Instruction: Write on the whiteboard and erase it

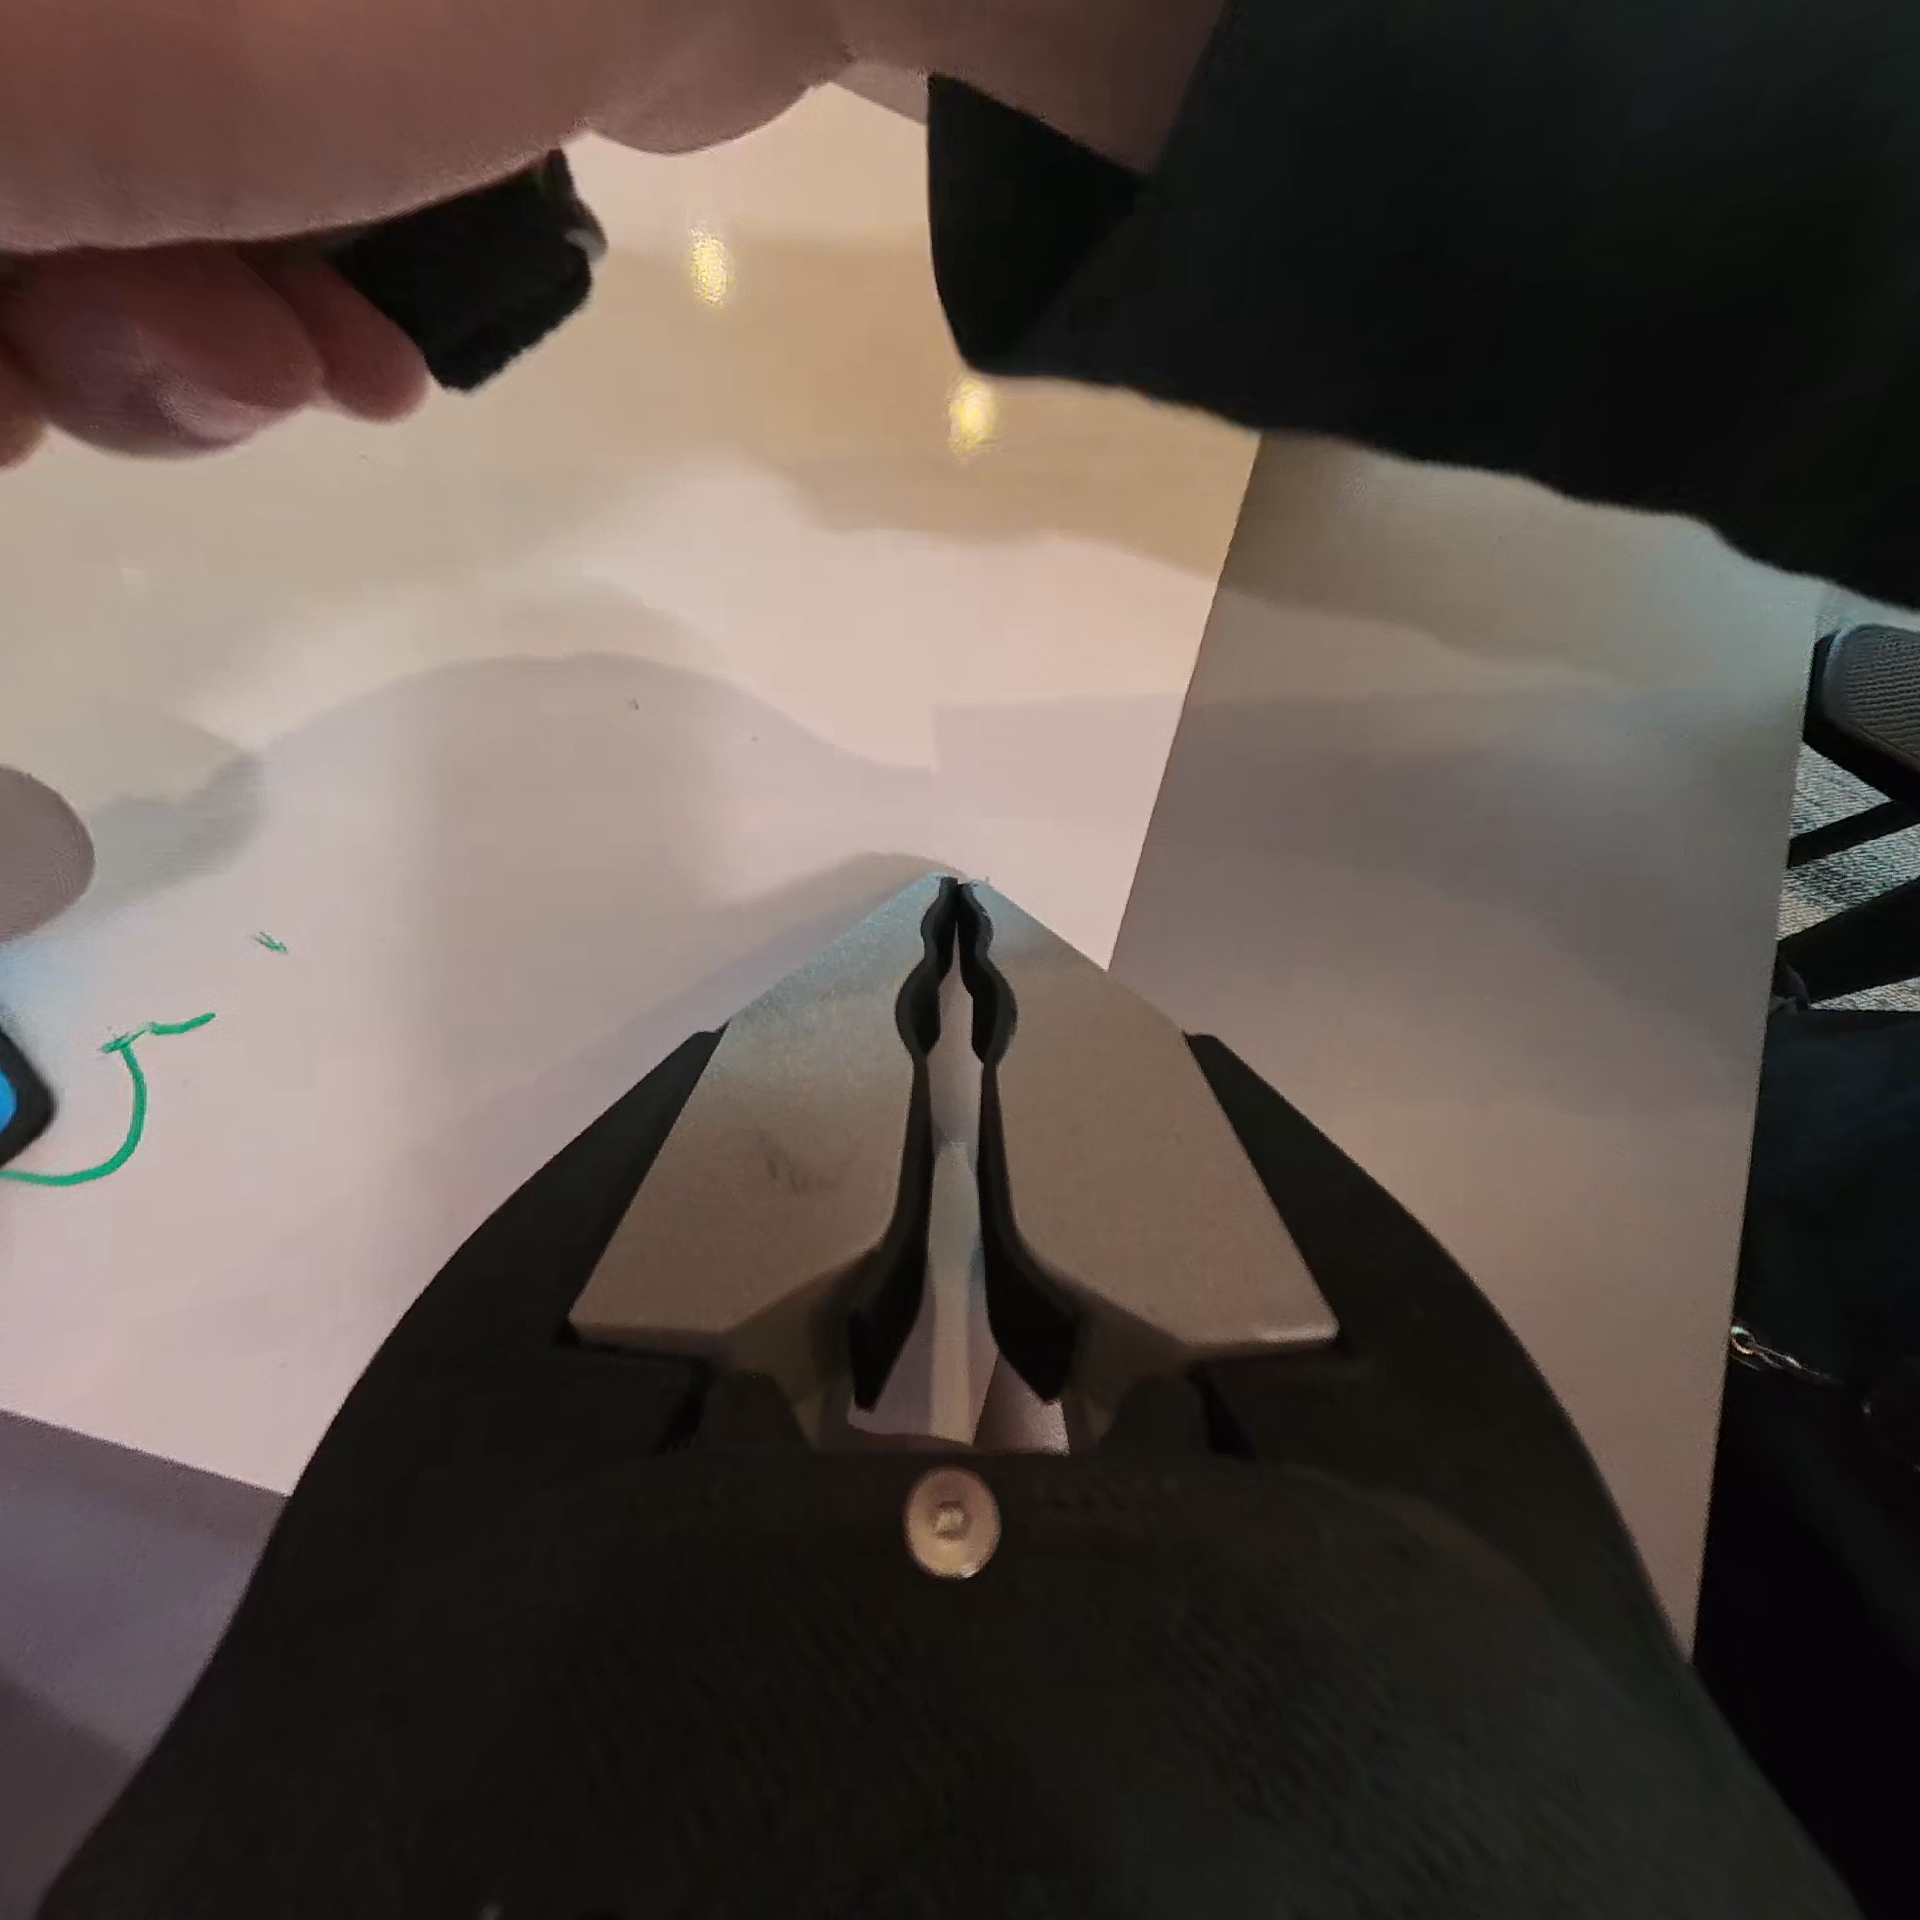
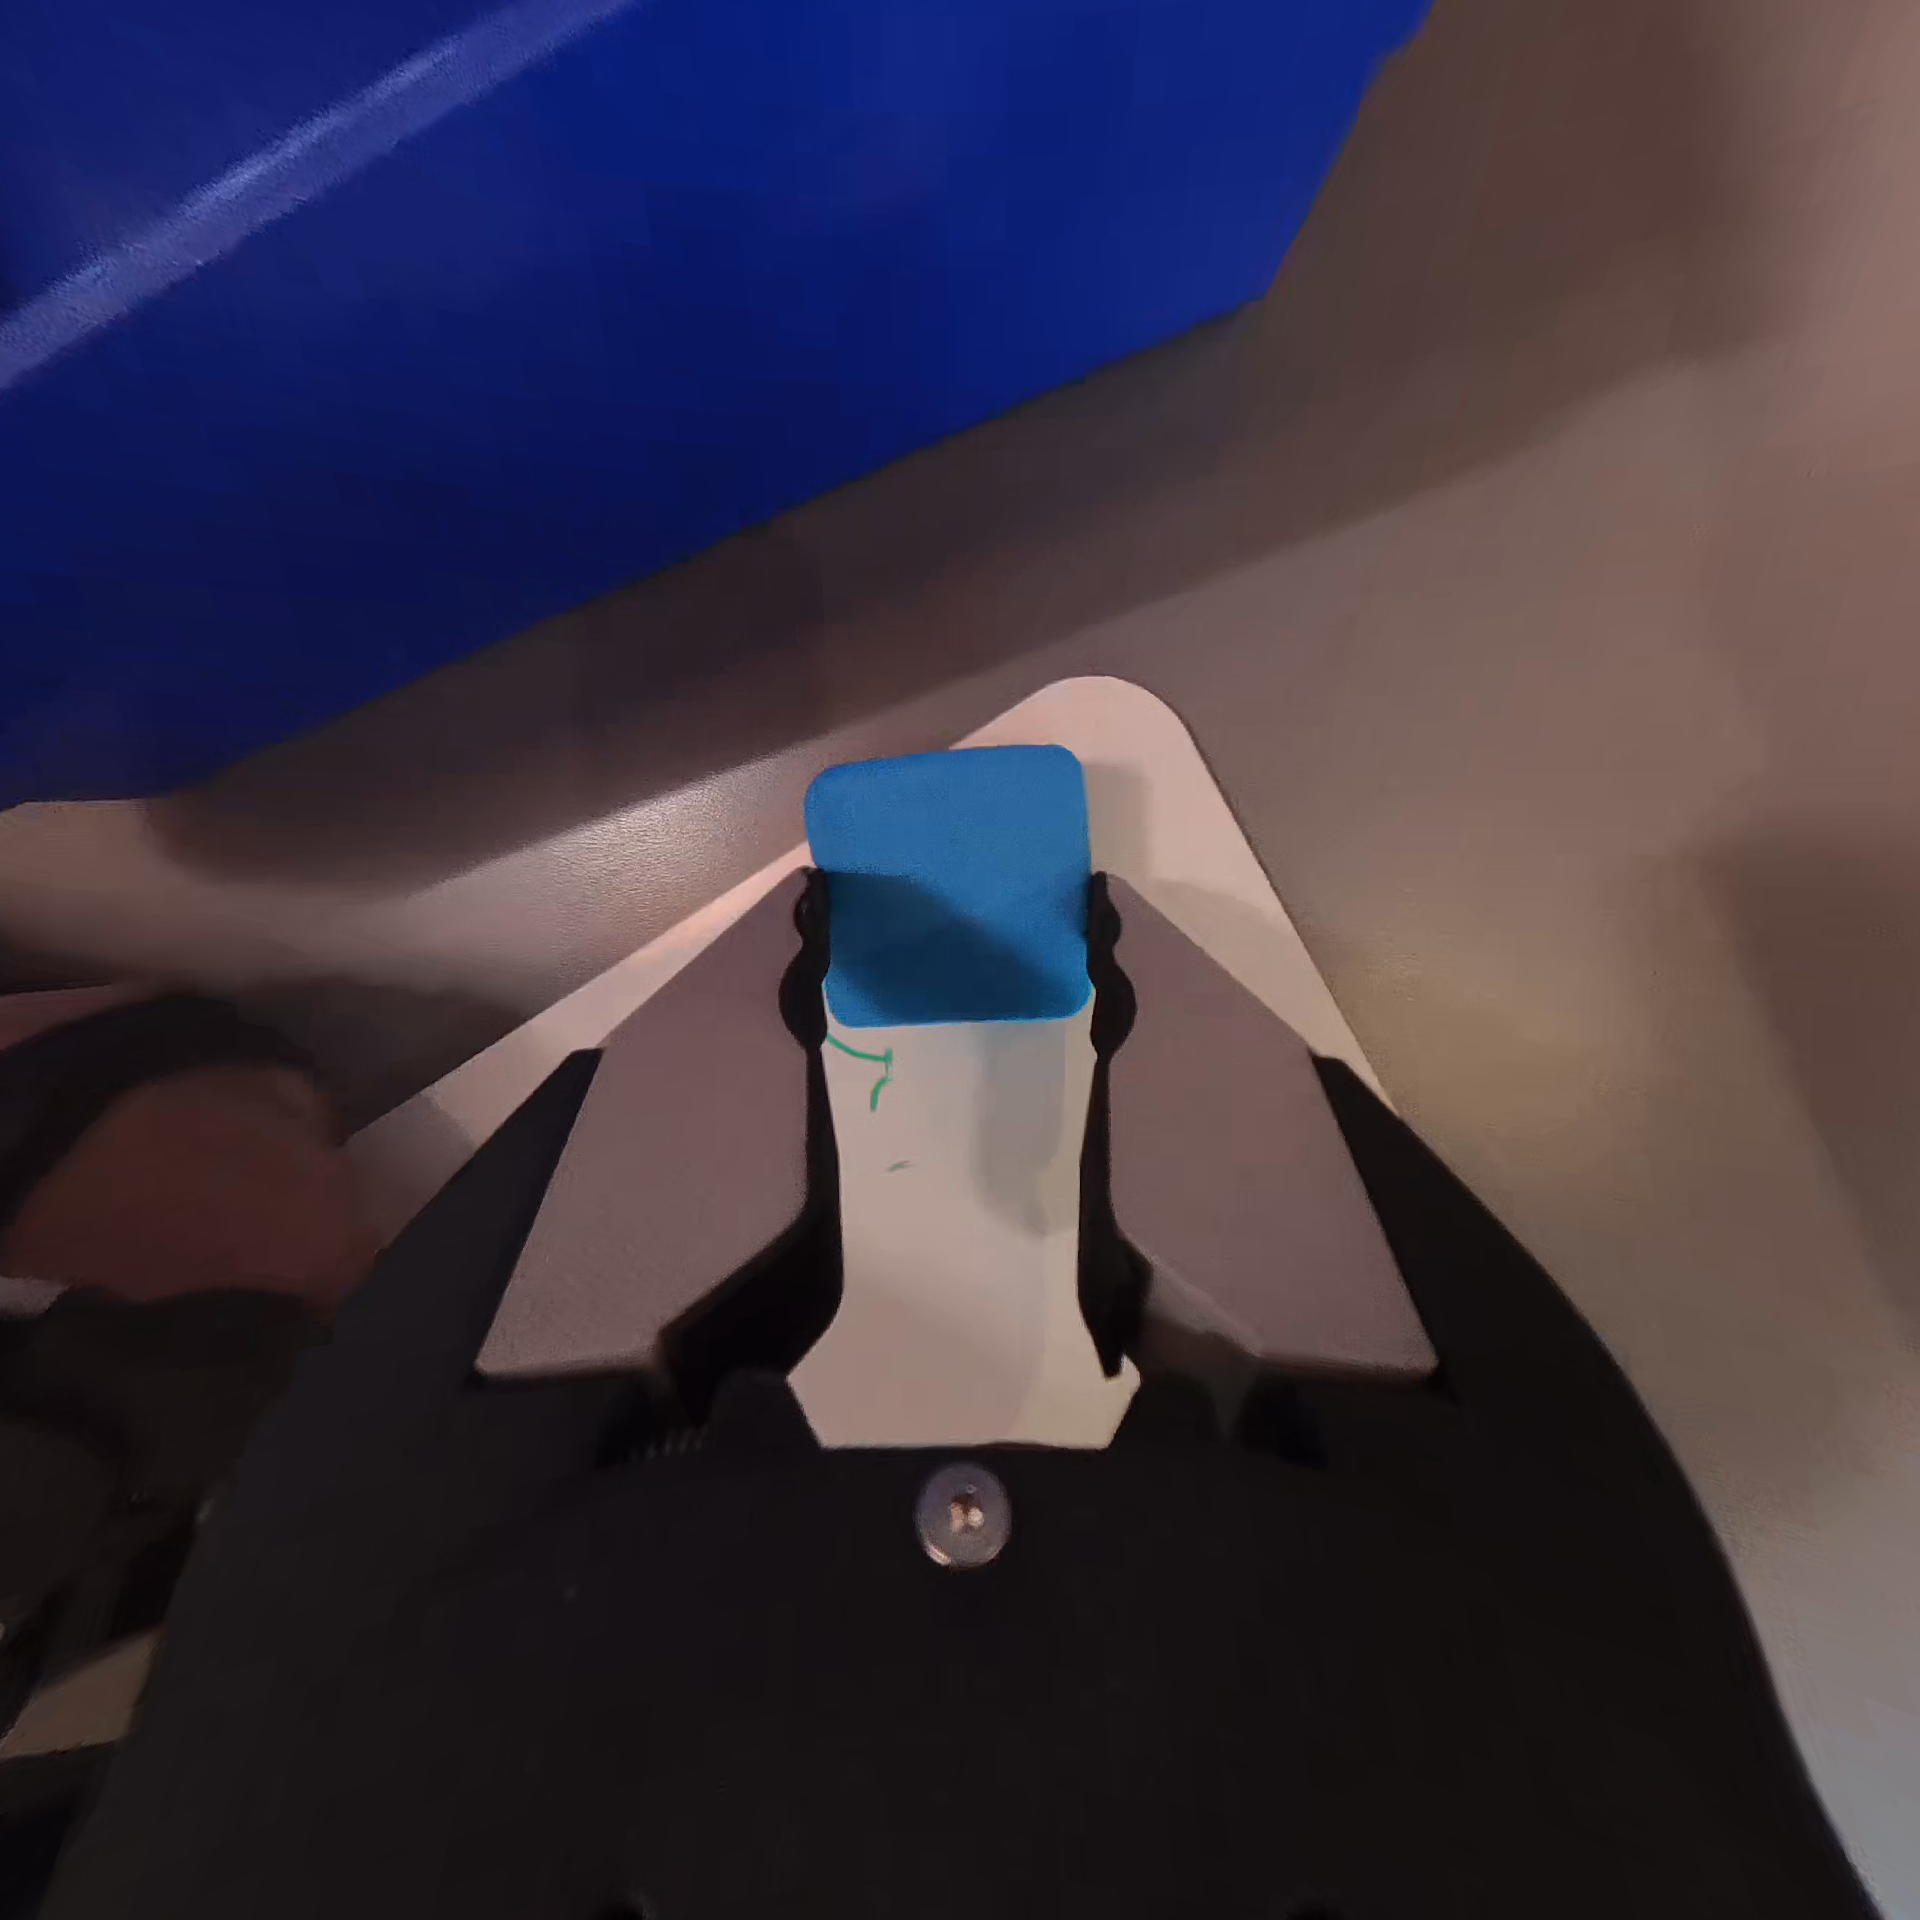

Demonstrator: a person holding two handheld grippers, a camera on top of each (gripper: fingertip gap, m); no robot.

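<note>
The white whiteboard (image 1: 623, 644) lies flat on a grey table (image 1: 1455, 935). Green marker strokes (image 1: 130, 1101) remain on it at the left of the left wrist view. My left gripper (image 1: 958, 888) is shut and empty, its tips over the board near its right edge. My right gripper (image 2: 951, 904) is shut on a blue eraser (image 2: 951, 883), held flat on the whiteboard (image 2: 956, 1195) near a rounded corner, with green strokes (image 2: 873, 1075) just behind it. A corner of the eraser (image 1: 10, 1096) shows at the left edge of the left wrist view.
A bare hand (image 1: 208, 260) holding a black grip, and a black sleeve (image 1: 1455, 260), hang over the board's far side. A dark chair (image 1: 1860, 790) stands beyond the table's right edge. A large blue surface (image 2: 520, 364) rises behind the table. One gripper's finger ends stand about 15 cm off the other's.
</note>
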